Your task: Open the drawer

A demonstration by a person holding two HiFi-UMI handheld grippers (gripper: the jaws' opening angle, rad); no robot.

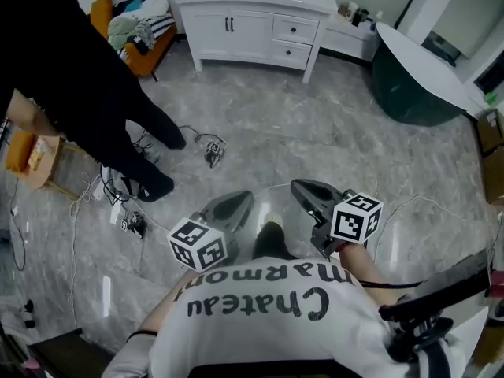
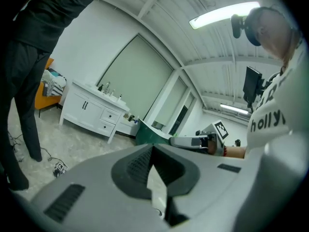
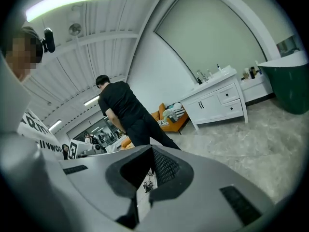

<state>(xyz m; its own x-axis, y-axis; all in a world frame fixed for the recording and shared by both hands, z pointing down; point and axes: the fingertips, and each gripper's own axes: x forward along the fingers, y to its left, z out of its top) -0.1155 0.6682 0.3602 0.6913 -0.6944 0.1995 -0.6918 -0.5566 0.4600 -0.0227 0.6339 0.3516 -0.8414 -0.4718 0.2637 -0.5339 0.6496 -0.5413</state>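
– Two small white drawers (image 1: 283, 52) are sitting in the right half of the white wooden cabinet (image 1: 228, 31) against the far wall, well apart from me.
– Which one are you going for?
– I'm leaning toward the upper one, though I'm only beginning the approach. Both grippers are hovering just in front of my chest. The left gripper (image 1: 236, 205) is pressed together on nothing, and the right gripper (image 1: 303, 189) is pressed together and empty too.
– So what is the step asking of you?
– I'm planning on walking up, spreading one gripper's jaws, closing them on the dark knob (image 1: 295, 30), then pulling straight back and level so the drawer isn't binding.
– And room for moving?
– The grey marbled floor (image 1: 315, 124) ahead is lying open. I'm minding the person in black clothes (image 1: 87, 77) standing at my left, the black cables (image 1: 209, 150) near their feet, and the dark green tub with a white rim (image 1: 417, 77) at the right, near the cabinet's drawer side.
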